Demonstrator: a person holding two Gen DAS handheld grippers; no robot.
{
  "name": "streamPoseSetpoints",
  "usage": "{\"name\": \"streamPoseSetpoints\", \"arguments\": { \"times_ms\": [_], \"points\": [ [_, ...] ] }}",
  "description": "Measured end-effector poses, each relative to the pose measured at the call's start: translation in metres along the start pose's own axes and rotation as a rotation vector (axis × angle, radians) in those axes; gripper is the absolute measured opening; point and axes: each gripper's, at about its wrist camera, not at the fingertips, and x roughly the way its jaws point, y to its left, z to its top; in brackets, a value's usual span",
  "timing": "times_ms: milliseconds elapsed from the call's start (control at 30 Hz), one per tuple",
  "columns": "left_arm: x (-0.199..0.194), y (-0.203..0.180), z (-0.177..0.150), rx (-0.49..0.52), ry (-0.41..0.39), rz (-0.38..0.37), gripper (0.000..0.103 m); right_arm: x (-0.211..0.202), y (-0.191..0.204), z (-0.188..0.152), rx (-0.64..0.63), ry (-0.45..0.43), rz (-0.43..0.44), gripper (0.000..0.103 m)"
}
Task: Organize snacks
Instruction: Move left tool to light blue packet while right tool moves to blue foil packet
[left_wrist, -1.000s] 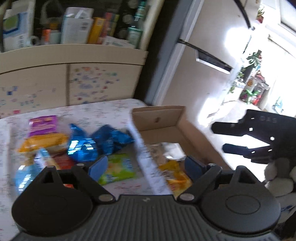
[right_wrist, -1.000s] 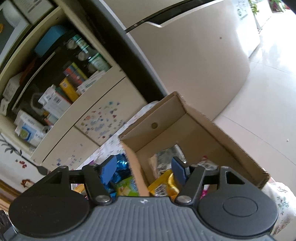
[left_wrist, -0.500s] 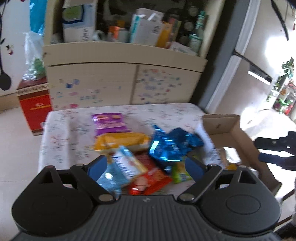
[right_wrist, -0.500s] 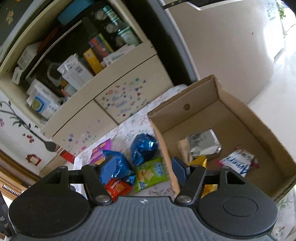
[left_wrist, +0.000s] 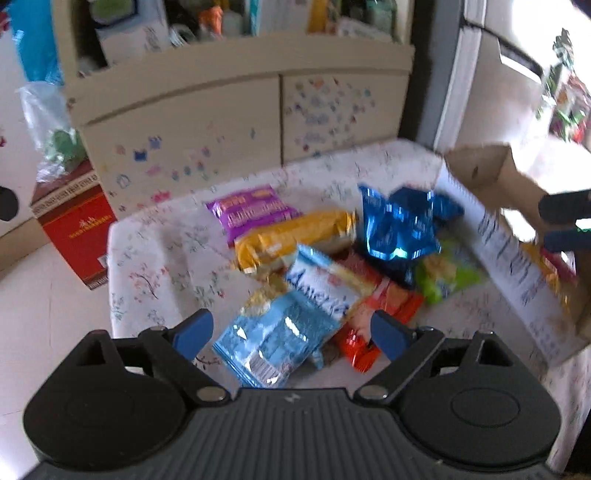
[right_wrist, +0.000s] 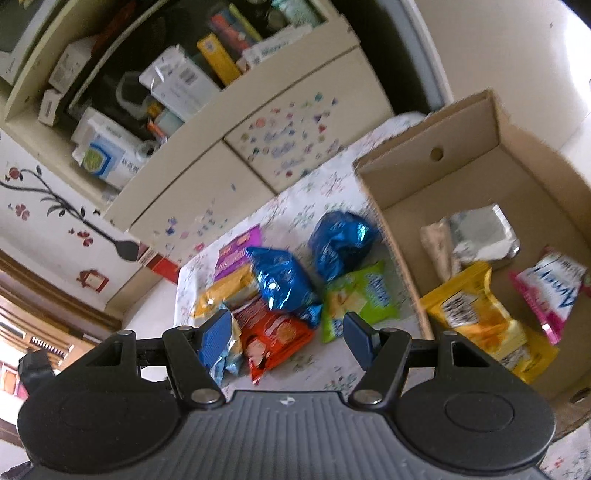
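Several snack packets lie in a heap on the flowered tablecloth (left_wrist: 162, 254): a purple one (left_wrist: 251, 214), a yellow one (left_wrist: 295, 240), shiny blue ones (left_wrist: 399, 225), a green one (left_wrist: 447, 275), an orange-red one (left_wrist: 380, 314) and a light blue one (left_wrist: 280, 332). My left gripper (left_wrist: 291, 330) hangs open above the light blue packet, holding nothing. My right gripper (right_wrist: 286, 334) is open and empty over the orange-red packet (right_wrist: 273, 339). A cardboard box (right_wrist: 491, 122) on the right holds a silver packet (right_wrist: 480, 232), a yellow one (right_wrist: 476, 314) and a pink-white one (right_wrist: 550, 288).
A cream cabinet (left_wrist: 236, 110) with stickered doors and a cluttered shelf stands behind the table. A red carton (left_wrist: 77, 229) sits on the floor at the left. The box's printed side wall (left_wrist: 517, 273) rises at the table's right edge. The right gripper's fingers (left_wrist: 565, 221) show beyond it.
Both cameras have swung left, from the box to the snack heap, and dropped closer to the table. Both grippers stay open and empty.
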Motion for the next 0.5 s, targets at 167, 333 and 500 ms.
{"name": "streamPoseSetpoints", "arguments": {
  "times_ms": [167, 333, 500],
  "points": [
    [0.013, 0.002, -0.004, 0.139, 0.006, -0.014, 0.092, 0.022, 0.007, 0.003, -0.014, 0.061, 0.006, 0.073],
    [0.024, 0.018, -0.007, 0.167, 0.015, -0.057, 0.092, 0.049, 0.011, 0.009, -0.041, 0.115, -0.016, 0.073],
    [0.031, 0.024, -0.009, 0.217, 0.000, -0.103, 0.092, 0.072, 0.016, 0.014, -0.066, 0.133, -0.037, 0.073]
  ]
}}
